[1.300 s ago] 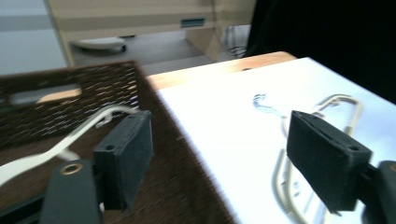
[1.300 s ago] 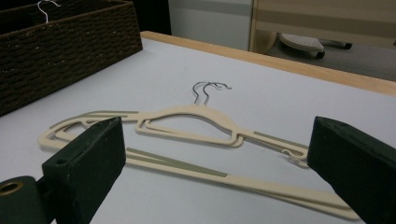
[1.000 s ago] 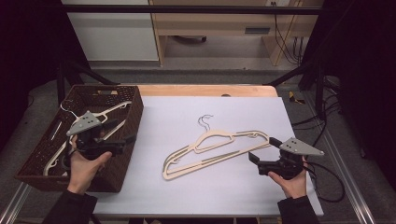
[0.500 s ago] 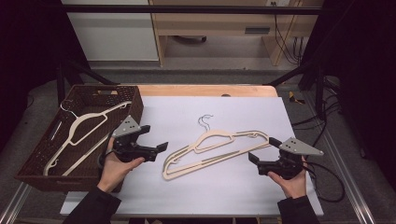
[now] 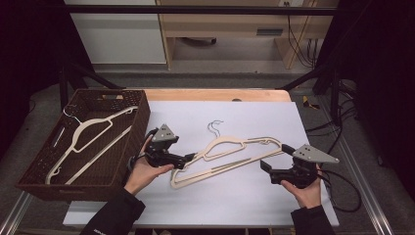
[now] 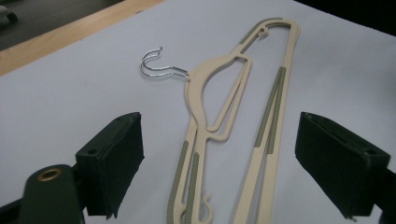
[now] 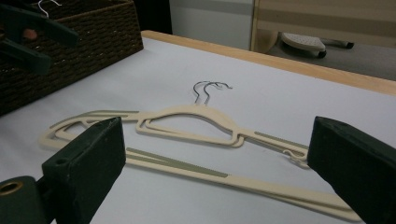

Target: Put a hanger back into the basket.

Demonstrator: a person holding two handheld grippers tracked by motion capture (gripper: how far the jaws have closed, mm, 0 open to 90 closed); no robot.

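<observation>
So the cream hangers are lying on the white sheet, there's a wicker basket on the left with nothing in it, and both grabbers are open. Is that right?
Not quite: the basket is not empty. The high view shows a cream hanger lying inside it. The rest holds: the hangers lie on the white sheet, and the left grabber and right grabber are both open.

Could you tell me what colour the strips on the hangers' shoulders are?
Olive-green grip strips on cream plastic hangers, clearest in the left gripper view.

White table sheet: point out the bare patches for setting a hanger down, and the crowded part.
Free: the white table sheet beyond the silver hooks, and its near strip between both hands. Crowded: the middle, where the stacked cream plastic hangers lie between the left gripper and right gripper.
</observation>
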